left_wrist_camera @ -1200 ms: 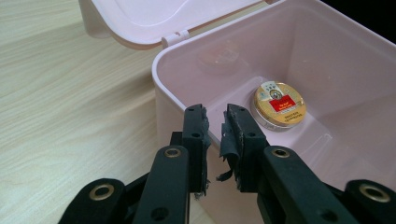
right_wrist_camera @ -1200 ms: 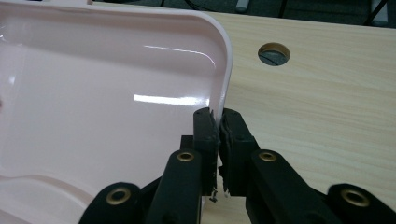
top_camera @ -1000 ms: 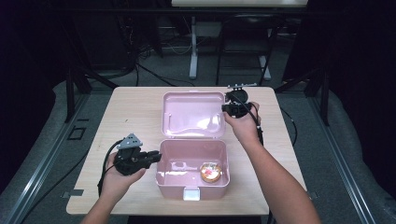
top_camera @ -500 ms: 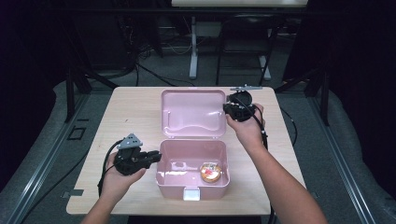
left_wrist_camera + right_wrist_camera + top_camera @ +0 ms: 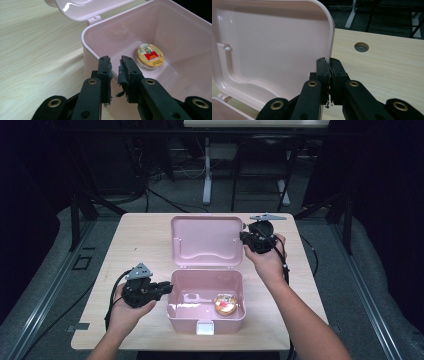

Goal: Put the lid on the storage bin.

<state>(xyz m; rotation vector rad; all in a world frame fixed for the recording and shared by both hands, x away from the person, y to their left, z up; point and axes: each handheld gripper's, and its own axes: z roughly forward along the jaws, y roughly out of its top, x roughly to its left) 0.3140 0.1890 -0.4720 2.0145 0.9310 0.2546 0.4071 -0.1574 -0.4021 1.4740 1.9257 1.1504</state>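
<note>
Here my right gripper point(image 5: 329, 62) has its jaws pressed together on the side edge of the pink lid point(image 5: 269, 47), pinching that thin rim between the pads; the lid stands tilted up from the table point(image 5: 140, 235), its hollow inner face turned toward my camera. In the high view the right gripper point(image 5: 248, 239) sits at the lid's point(image 5: 205, 240) right edge, with the hand point(image 5: 267, 260) behind it.

My left gripper point(image 5: 115, 65) has the near left wall of the pink box point(image 5: 105, 32) between its jaws, one jaw outside the wall and one inside; a narrow gap shows between the pads, and I cannot tell whether they press on the plastic. From above, that gripper point(image 5: 167, 289) meets the box point(image 5: 206, 317) at its left side. A small round tin point(image 5: 149, 56) with a gold rim and a red label lies flat on the box floor, toward the right side; from above the tin point(image 5: 225, 303) is well apart from both grippers.
</note>
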